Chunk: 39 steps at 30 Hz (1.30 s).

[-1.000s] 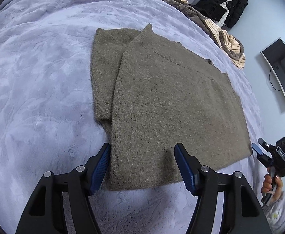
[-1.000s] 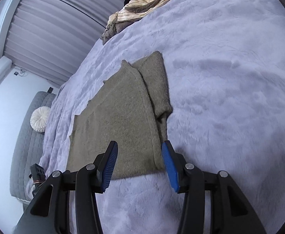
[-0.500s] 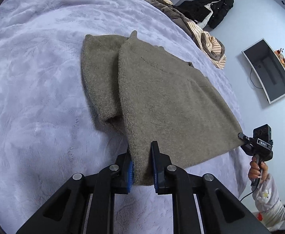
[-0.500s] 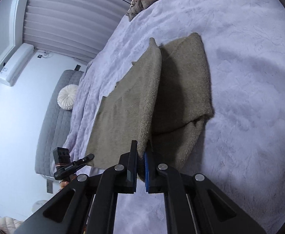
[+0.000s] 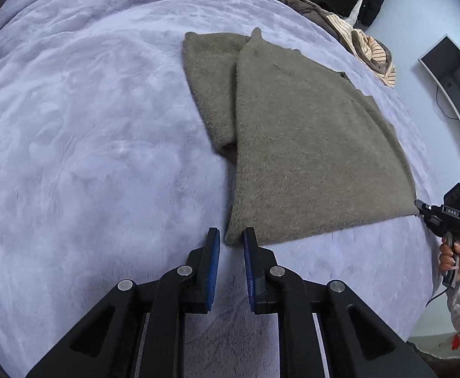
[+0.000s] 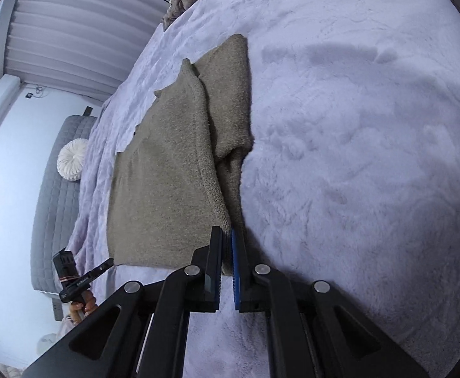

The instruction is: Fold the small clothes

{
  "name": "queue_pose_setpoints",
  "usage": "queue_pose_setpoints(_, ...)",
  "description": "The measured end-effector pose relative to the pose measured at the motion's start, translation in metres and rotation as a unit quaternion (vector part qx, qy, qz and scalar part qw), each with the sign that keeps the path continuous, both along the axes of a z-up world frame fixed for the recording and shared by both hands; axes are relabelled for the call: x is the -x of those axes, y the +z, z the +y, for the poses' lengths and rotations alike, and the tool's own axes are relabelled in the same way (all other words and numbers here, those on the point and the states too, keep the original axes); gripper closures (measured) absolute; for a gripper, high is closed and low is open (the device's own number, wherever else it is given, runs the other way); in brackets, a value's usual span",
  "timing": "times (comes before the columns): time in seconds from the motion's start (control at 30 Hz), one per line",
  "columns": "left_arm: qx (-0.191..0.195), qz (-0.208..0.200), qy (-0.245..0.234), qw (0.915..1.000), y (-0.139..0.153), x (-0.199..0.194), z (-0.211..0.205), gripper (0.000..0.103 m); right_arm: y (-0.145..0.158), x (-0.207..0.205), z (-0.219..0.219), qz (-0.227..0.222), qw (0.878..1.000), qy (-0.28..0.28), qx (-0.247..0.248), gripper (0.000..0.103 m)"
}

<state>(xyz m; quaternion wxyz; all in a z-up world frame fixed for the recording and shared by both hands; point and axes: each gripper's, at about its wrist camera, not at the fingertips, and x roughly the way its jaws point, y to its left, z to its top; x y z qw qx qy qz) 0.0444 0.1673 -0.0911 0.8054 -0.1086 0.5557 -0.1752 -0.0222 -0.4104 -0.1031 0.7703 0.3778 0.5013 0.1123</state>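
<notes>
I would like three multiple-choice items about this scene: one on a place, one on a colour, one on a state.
1. The olive-brown knitted sweater lies on: A a lilac plush bedspread; B a wooden floor; C a chair.
2. The pads of the right gripper are: A red; B blue; C green.
3. The right gripper is: A wide open; B shut on the sweater's corner; C out of view.
Key: 1A, plush surrounds the sweater; 2B, a blue inner face shows; 3B, knit is pinched between the jaws.
</notes>
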Motion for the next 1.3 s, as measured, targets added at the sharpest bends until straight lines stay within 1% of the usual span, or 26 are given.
queue_pose_setpoints(0.07,-0.031,-0.017,0.016,0.9992,0.007,0.009,0.003,0.086,0.003,0.005,-0.002,0.003,1.000,-0.019,0.009,0.097)
queue_pose_setpoints(0.13,-0.044,-0.029,0.023,0.9984,0.015,0.013,0.009,0.086,0.011,0.011,-0.002,0.003,0.999,-0.036,0.040,0.097)
queue_pose_setpoints(0.17,-0.042,-0.037,0.027,0.9981,0.022,0.015,0.012,0.086,0.017,0.015,-0.006,0.004,0.997,-0.051,0.065,0.096)
queue_pose_setpoints(0.23,-0.043,-0.054,0.033,0.9971,0.035,0.012,0.014,0.086,0.029,0.019,-0.012,-0.009,0.994,-0.068,0.087,0.095)
queue_pose_setpoints(0.27,-0.043,-0.063,0.036,0.9965,0.042,0.008,0.013,0.086,0.036,0.019,-0.015,-0.018,0.993,-0.074,0.092,0.093)
queue_pose_setpoints(0.33,-0.030,-0.078,0.042,0.9956,0.053,-0.005,0.007,0.085,0.048,0.013,-0.015,-0.036,0.992,-0.077,0.094,0.092)
queue_pose_setpoints(0.37,-0.026,-0.083,0.044,0.9953,0.057,-0.014,0.002,0.081,0.052,0.007,-0.014,-0.042,0.992,-0.074,0.091,0.091)
queue_pose_setpoints(0.4,-0.025,-0.086,0.048,0.9948,0.060,-0.024,-0.004,0.058,0.055,-0.001,-0.012,-0.046,0.993,-0.070,0.089,0.086)
queue_pose_setpoints(0.43,-0.029,-0.094,0.059,0.9934,0.062,-0.034,-0.011,0.024,0.057,-0.012,-0.007,-0.047,0.993,-0.066,0.090,0.070)
queue_pose_setpoints(0.47,-0.033,-0.112,0.073,0.9905,0.065,-0.044,-0.019,0.018,0.058,-0.022,-0.003,-0.050,0.993,-0.062,0.091,0.055)
queue_pose_setpoints(0.5,-0.031,-0.126,0.077,0.9885,0.068,-0.054,-0.028,0.018,0.060,-0.035,0.005,-0.054,0.992,-0.057,0.096,0.054)
queue_pose_setpoints(0.6,-0.027,-0.122,0.068,0.9898,0.067,-0.093,-0.056,0.018,0.058,-0.075,0.021,-0.059,0.991,-0.047,0.110,0.054)
queue_pose_setpoints(0.7,-0.034,-0.133,0.058,0.9888,0.064,-0.123,-0.083,0.018,0.052,-0.115,0.033,-0.057,0.990,-0.039,0.119,0.055)
queue_pose_setpoints(0.77,-0.037,-0.134,0.053,0.9888,0.060,-0.139,-0.098,0.018,0.050,-0.142,0.042,-0.059,0.987,-0.032,0.144,0.055)
queue_pose_setpoints(0.83,-0.035,-0.131,0.047,0.9897,0.051,-0.153,-0.110,0.018,0.047,-0.159,0.046,-0.062,0.986,-0.028,0.151,0.055)
queue_pose_setpoints(0.9,-0.032,-0.125,0.043,0.9907,0.040,-0.163,-0.117,0.018,0.042,-0.176,0.051,-0.058,0.988,-0.028,0.143,0.055)
queue_pose_setpoints(0.97,-0.043,-0.116,0.046,0.9913,0.026,-0.171,-0.120,0.018,0.034,-0.190,0.054,-0.048,0.989,-0.027,0.140,0.055)
queue_pose_setpoints(1.0,-0.051,-0.110,0.050,0.9914,0.018,-0.173,-0.120,0.018,0.029,-0.195,0.056,-0.042,0.989,-0.025,0.139,0.058)
queue_pose_setpoints(1.03,-0.052,-0.104,0.052,0.9919,0.011,-0.176,-0.118,0.018,0.026,-0.199,0.060,-0.037,0.989,-0.017,0.142,0.074)
queue_pose_setpoints(1.07,-0.050,-0.102,0.053,0.9921,0.005,-0.176,-0.116,0.018,0.023,-0.202,0.066,-0.032,0.986,-0.005,0.166,0.095)
queue_pose_setpoints(1.1,-0.046,-0.106,0.051,0.9920,0.001,-0.175,-0.114,0.018,0.024,-0.202,0.069,-0.038,0.981,0.002,0.189,0.095)
queue_pose_setpoints(1.17,-0.051,-0.117,0.040,0.9910,-0.001,-0.172,-0.115,0.018,0.027,-0.202,0.073,-0.049,0.966,-0.002,0.254,0.096)
queue_pose_setpoints(1.2,-0.059,-0.118,0.035,0.9906,-0.001,-0.171,-0.117,0.018,0.024,-0.203,0.069,-0.042,0.963,-0.013,0.266,0.096)
queue_pose_setpoints(1.27,-0.066,-0.115,0.033,0.9906,0.004,-0.171,-0.118,0.018,0.019,-0.204,0.057,-0.027,0.973,-0.036,0.226,0.096)
queue_pose_setpoints(1.3,-0.058,-0.118,0.034,0.9908,0.009,-0.170,-0.116,0.018,0.021,-0.201,0.055,-0.027,0.975,-0.048,0.215,0.096)
